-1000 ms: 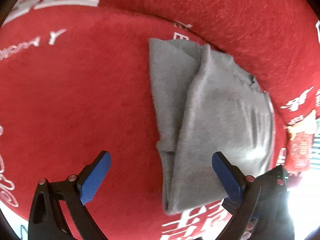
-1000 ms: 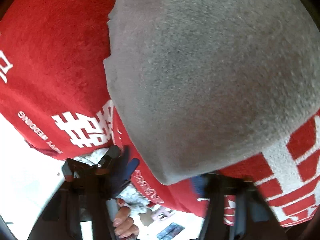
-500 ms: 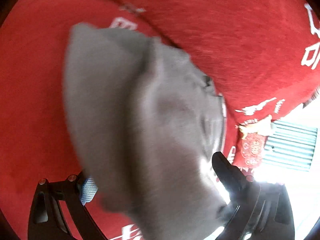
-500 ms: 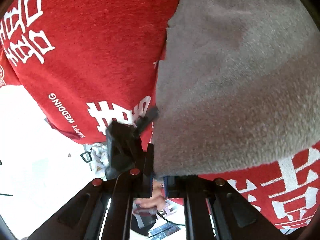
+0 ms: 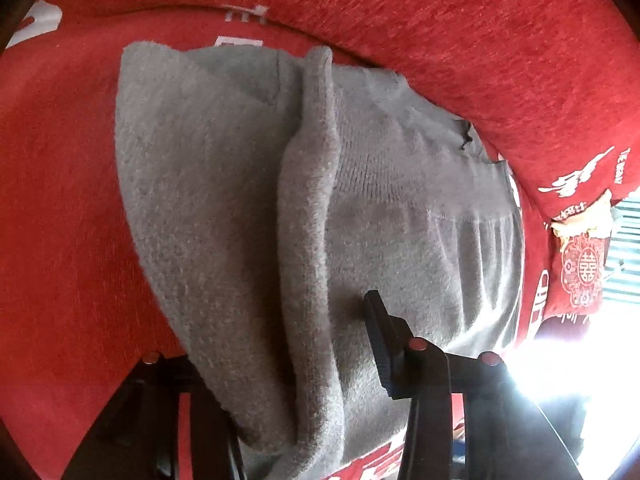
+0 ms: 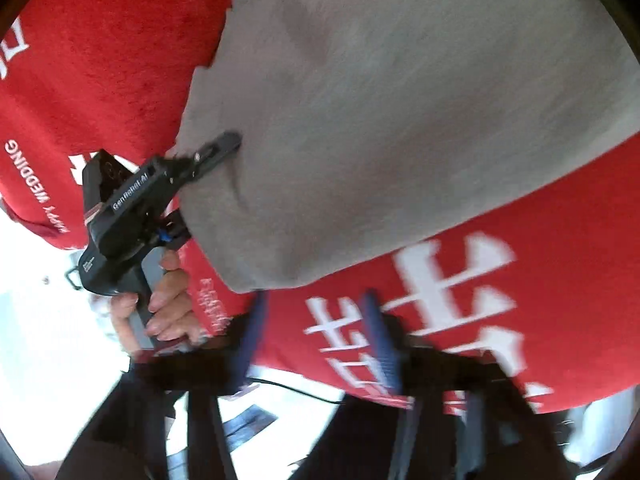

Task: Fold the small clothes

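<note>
One grey knit garment point(image 5: 224, 208), lying on red cloth point(image 5: 60, 220) printed with white characters, far edge up against a red cushion point(image 5: 460, 32). Thick fold point(image 5: 308, 208) running down the middle, ribbed band point(image 5: 472, 240) at the right side. Near corner of the garment bunched between the fingers of the left gripper point(image 5: 288, 368): right finger point(image 5: 384, 344) pressed into the fabric, left finger hidden under the drooping cloth, jaws drawn in tight on it.

From the right wrist view, same garment point(image 6: 400, 100) blurred, spread above and ahead of the right gripper point(image 6: 316, 340). Blue-padded fingers point(image 6: 378, 340) apart with only red cloth point(image 6: 520, 300) between them, holding nothing, near edge of the garment just beyond the tips. Left gripper point(image 6: 208, 152) visible there too, biting into the garment's left edge, with a hand point(image 6: 168, 304) around its handle.
</note>
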A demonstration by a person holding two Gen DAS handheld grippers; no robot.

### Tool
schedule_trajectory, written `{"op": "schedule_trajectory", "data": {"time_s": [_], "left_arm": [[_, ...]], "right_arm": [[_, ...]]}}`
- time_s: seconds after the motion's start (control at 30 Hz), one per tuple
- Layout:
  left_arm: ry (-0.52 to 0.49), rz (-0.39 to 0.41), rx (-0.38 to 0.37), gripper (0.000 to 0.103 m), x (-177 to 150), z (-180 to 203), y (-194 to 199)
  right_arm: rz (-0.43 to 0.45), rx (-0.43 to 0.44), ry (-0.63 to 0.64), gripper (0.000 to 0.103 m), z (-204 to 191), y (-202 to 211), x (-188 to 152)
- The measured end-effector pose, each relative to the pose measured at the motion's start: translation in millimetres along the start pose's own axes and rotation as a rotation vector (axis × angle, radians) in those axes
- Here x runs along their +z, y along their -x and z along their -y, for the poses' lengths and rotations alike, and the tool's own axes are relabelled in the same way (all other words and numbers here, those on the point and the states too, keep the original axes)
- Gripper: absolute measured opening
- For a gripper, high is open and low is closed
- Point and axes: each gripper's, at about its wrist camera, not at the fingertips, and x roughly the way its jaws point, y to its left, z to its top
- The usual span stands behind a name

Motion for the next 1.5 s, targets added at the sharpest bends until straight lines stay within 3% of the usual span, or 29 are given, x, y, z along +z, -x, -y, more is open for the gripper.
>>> {"op": "schedule_trajectory", "data": {"time_s": [0.1,0.23,0.3,0.33,0.37,0.47,0.6,0.73,0.83,0.97,1.13,1.33,1.5], "left_arm": [[0.020,-0.002,-0.003,0.053,1.5,3.9,-3.1],[-0.015,-0.007,0.047,0.053,0.5,14.0,-7.6],[-0.028,-0.004,0.073,0.053,0.0,16.8,-7.6],[-0.030,0.002,0.087,0.053,-0.5,17.6,-7.0],[-0.031,0.007,0.101,0.053,-0.9,19.1,-7.0],[-0.061,0.040,0.163,0.038,-3.7,27.6,-6.0],[-0.075,0.066,0.190,0.019,-4.9,30.9,-0.1],[-0.062,0.100,0.169,0.017,-6.6,41.0,18.3],[-0.084,0.140,0.131,0.017,-7.3,65.2,34.1],[-0.149,0.196,0.099,0.017,-5.2,121.9,48.5],[-0.302,0.226,0.077,0.017,-6.9,215.4,44.0],[-0.459,0.193,0.173,0.017,-8.4,307.2,-25.7],[-0.514,0.111,0.330,0.018,-14.0,311.7,-82.2]], "right_arm": [[0.082,-0.052,0.047,0.062,-2.6,27.3,13.8],[0.180,-0.121,0.095,0.060,-9.2,48.8,42.1],[0.239,-0.166,0.148,0.041,-19.3,55.1,58.1],[0.249,-0.185,0.162,0.020,-23.5,54.3,64.3],[0.258,-0.218,0.188,0.007,-28.5,51.8,73.6],[0.266,-0.263,0.229,0.007,-43.3,39.1,90.6],[0.182,-0.346,0.280,0.006,-37.1,7.1,106.6],[0.164,-0.313,0.303,0.003,-29.6,3.4,109.2],[0.132,-0.242,0.280,0.003,-18.9,9.4,116.0],[0.095,-0.136,0.225,0.007,-2.6,24.2,125.0],[0.130,-0.026,0.187,0.008,23.2,66.6,125.3],[0.192,0.102,0.050,0.009,84.1,120.5,136.5],[0.177,0.114,-0.038,0.014,132.6,120.5,145.1]]}}
